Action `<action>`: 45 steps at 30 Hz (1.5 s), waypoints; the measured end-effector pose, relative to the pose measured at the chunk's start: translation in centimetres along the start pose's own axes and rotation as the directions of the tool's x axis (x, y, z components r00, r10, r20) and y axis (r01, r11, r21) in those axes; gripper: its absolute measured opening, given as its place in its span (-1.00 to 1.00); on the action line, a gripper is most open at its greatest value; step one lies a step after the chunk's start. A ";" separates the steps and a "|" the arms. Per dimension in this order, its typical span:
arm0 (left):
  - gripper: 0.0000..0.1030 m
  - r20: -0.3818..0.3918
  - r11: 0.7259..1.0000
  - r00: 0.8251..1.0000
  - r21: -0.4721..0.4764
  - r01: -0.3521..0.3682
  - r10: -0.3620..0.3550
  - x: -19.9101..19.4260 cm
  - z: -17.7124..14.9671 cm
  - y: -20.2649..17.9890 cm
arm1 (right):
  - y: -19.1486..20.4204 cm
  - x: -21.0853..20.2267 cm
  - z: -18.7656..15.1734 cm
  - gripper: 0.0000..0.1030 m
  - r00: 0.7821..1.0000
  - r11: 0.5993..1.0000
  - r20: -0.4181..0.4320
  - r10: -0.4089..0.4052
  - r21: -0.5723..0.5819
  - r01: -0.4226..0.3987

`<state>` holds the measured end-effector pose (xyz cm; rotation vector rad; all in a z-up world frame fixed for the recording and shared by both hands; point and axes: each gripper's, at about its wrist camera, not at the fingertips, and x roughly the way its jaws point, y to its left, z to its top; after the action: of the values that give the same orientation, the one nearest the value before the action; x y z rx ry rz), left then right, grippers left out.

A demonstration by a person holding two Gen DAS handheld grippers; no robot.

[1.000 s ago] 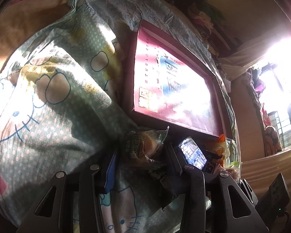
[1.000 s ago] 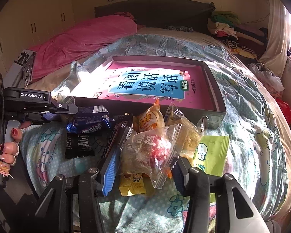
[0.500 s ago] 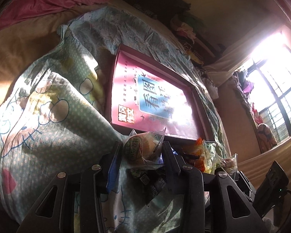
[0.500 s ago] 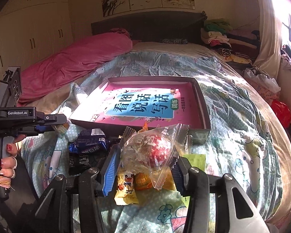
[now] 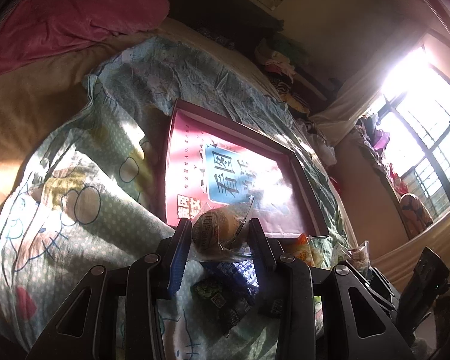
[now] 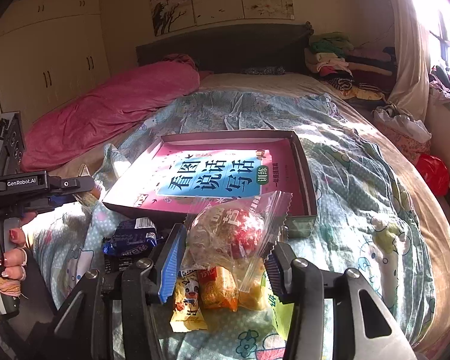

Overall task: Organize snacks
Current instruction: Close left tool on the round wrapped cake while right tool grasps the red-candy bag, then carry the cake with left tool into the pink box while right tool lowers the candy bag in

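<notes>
My left gripper [image 5: 220, 237] is shut on a clear-wrapped bread bun [image 5: 216, 231], held above the near-left corner of the dark box [image 5: 309, 192] lined with a pink book. My right gripper [image 6: 225, 246] is shut on a clear-wrapped red-and-white snack [image 6: 237, 228], held just before the box's near edge [image 6: 300, 225]. Loose snacks lie on the bedspread below: a blue packet [image 6: 132, 237], yellow and orange packets [image 6: 207, 294] and a green packet [image 6: 280, 315]. The left gripper also shows in the right wrist view [image 6: 84, 193], at the box's left corner.
The box sits on a cartoon-print bedspread [image 6: 360, 180]. A pink quilt [image 6: 111, 111] lies at the back left, folded clothes [image 6: 336, 60] by the headboard, a red bag [image 6: 435, 174] at the right. A dark snack packet [image 5: 222, 300] lies under the left gripper.
Both grippers have lifted with their snacks off the pile and moved forward toward the box. The loose snacks stay on the bedspread.
</notes>
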<state>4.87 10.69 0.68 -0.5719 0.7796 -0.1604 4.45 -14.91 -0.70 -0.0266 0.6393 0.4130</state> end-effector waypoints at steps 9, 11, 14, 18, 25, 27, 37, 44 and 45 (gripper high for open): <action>-0.23 0.017 0.998 0.999 0.049 -0.039 0.038 2.5 1.3 -0.8 | -1.4 0.9 2.0 -0.03 0.999 0.999 0.035 -0.031 0.038 0.029; -0.22 0.011 0.997 0.999 0.053 -0.050 0.050 3.1 1.4 -0.7 | -1.8 1.3 2.4 -0.03 0.998 0.998 0.038 -0.044 0.050 0.042; -0.23 0.007 0.996 0.998 0.062 -0.060 0.059 3.8 1.5 -0.6 | -2.3 1.9 3.0 -0.03 0.998 0.996 0.033 -0.059 0.066 0.056; -0.23 -0.003 0.995 0.998 0.070 -0.070 0.070 4.8 1.8 -0.7 | -2.9 3.0 3.6 -0.03 0.998 0.995 0.021 -0.065 0.075 0.063; -0.23 -0.043 0.990 0.993 0.091 -0.105 0.109 7.1 1.5 -0.5 | -3.1 4.4 4.1 -0.03 0.998 0.996 0.001 -0.056 0.072 0.056; -0.23 -0.046 0.988 0.992 0.104 -0.116 0.121 7.5 1.4 -0.6 | -3.0 4.9 4.1 -0.03 0.999 0.996 -0.009 -0.053 0.066 0.053; -0.23 -0.035 0.974 0.987 0.172 -0.149 0.157 7.9 1.0 -1.5 | -2.7 7.5 4.2 -0.03 0.996 0.998 -0.088 -0.024 0.050 0.029; -0.23 -0.054 0.973 0.985 0.173 -0.152 0.164 8.4 1.1 -1.4 | -2.9 8.7 3.8 -0.03 0.991 0.997 -0.129 -0.036 0.056 0.044; -0.23 -0.054 0.973 0.985 0.175 -0.153 0.164 8.4 1.1 -1.5 | -3.0 8.8 3.7 -0.03 0.990 0.997 -0.133 -0.038 0.056 0.046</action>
<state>11.67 7.06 -3.07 -0.3414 0.8649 -0.0981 14.05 -13.88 -3.14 -0.0114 0.7796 0.3532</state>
